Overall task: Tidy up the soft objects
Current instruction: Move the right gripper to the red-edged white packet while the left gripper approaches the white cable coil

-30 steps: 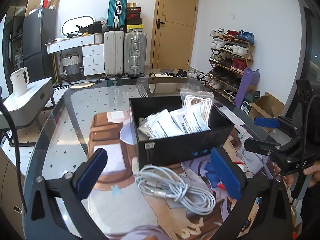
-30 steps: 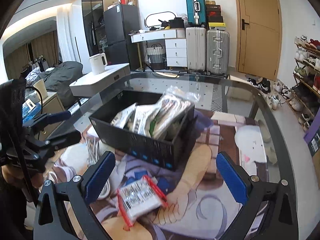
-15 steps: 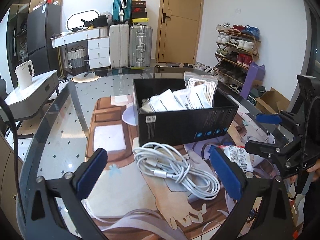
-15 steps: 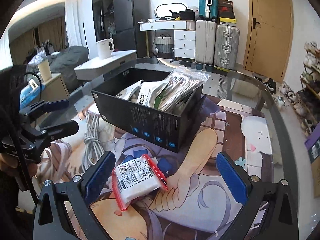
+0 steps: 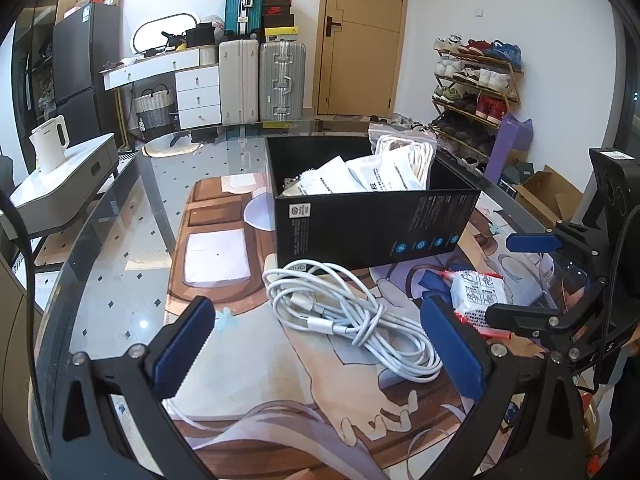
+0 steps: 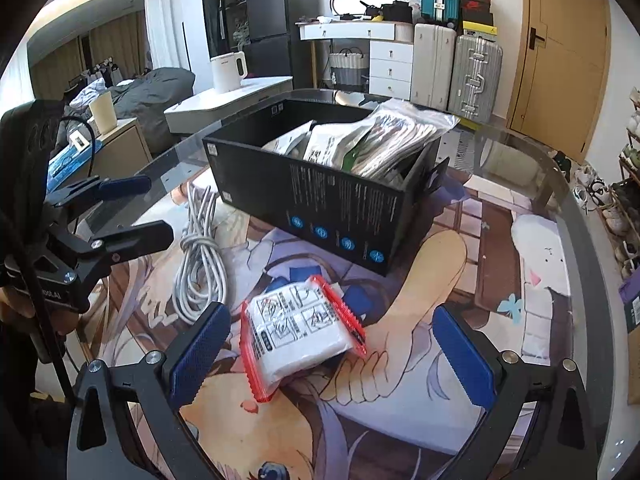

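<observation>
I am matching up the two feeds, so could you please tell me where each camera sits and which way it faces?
Left wrist: on the left gripper, above the white cable bundle, facing the black box and door; its own open fingers and the right gripper show.
Right wrist: on the right gripper, above the red-edged packet, facing the box and fridge; the left gripper shows.
Shared: box, cable, packet.

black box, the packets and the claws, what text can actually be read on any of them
"DOLAI", its start hidden: on the body of the left claw.
Too small to read: the white print beside blue round icons on the black box.
Blurred: the pictograms and print on the red-edged packet.
Blurred: the print on the white bags in the box.
</observation>
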